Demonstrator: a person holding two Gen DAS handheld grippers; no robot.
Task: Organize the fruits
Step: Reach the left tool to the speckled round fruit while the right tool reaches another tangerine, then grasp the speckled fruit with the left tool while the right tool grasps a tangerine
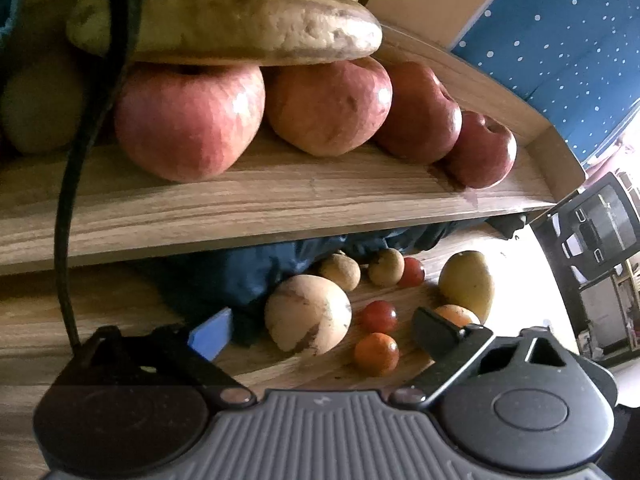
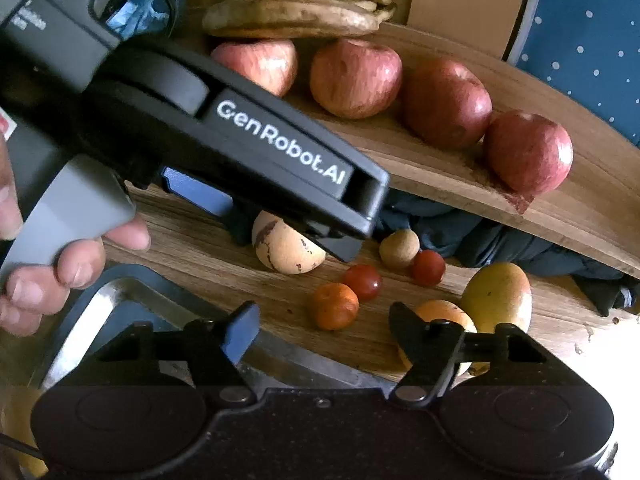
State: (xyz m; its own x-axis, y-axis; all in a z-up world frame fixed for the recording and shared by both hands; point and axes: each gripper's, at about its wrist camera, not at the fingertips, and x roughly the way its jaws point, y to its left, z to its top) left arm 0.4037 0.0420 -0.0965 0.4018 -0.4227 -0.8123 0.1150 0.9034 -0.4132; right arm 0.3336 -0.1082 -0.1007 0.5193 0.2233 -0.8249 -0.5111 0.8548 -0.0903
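Home: wooden fruit shelf [image 1: 280,200], bananas [image 2: 304,8]

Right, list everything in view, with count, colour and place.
bananas: one bunch, yellow-brown, shelf back
apples: four, red, shelf row
pale fruit: one, cream, brown-marked, tabletop
small tan fruits: two, tabletop back
small red fruits: two, tabletop
orange fruits: two, tabletop front
yellow-green fruit: one, tabletop right
cloth: one, dark blue, under shelf
metal tray: one, silver, lower left
left gripper: one, black, jaws open around pale fruit
right gripper: one, black, jaws open, empty
hand: one, holding left gripper's handle
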